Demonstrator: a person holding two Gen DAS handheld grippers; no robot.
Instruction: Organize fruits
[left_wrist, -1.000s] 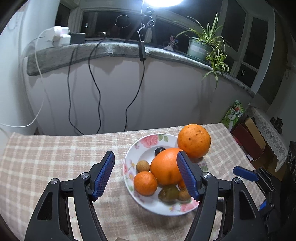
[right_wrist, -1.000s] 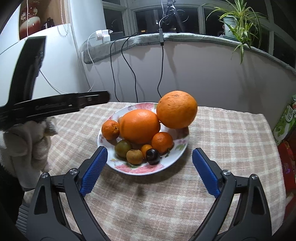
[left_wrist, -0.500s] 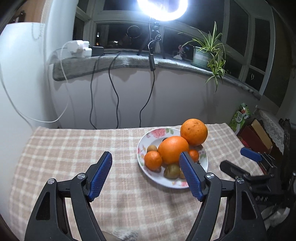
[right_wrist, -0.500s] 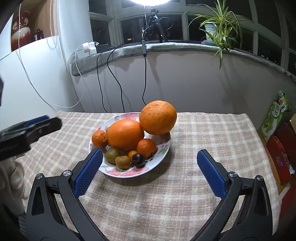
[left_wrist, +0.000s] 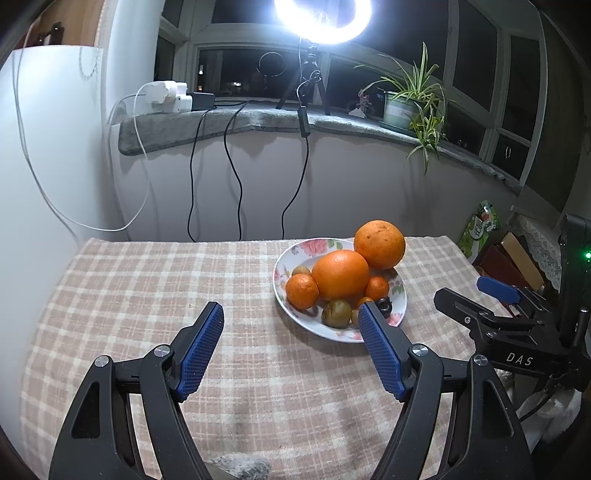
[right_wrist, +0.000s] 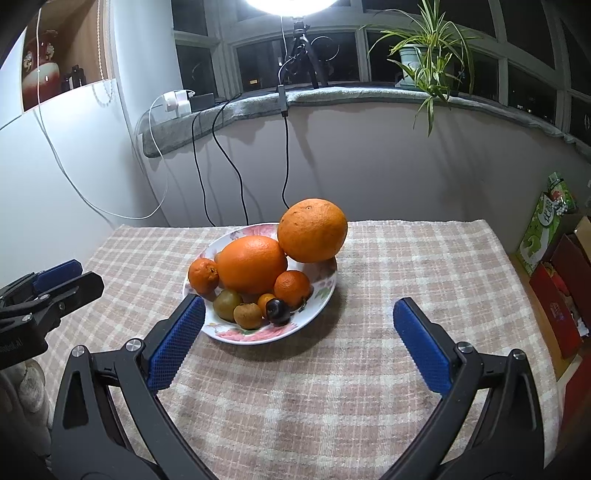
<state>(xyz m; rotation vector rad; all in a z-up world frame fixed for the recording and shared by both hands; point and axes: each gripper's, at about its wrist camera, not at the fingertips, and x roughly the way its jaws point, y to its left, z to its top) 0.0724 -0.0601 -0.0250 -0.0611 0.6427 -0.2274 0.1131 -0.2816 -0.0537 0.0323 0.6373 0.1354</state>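
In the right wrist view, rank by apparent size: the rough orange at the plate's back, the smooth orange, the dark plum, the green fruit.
1. rough orange and smooth orange: too alike to rank
2. green fruit
3. dark plum

Orange fruits (right_wrist: 251, 268) fill a floral white plate (right_wrist: 258, 335) on beige plaid cloth (right_wrist: 369, 387).

Two big oranges (right_wrist: 251, 264), small tangerines (right_wrist: 203, 275) and tiny brown, green and dark fruits (right_wrist: 248, 315) lie heaped on a floral plate (right_wrist: 255, 336)
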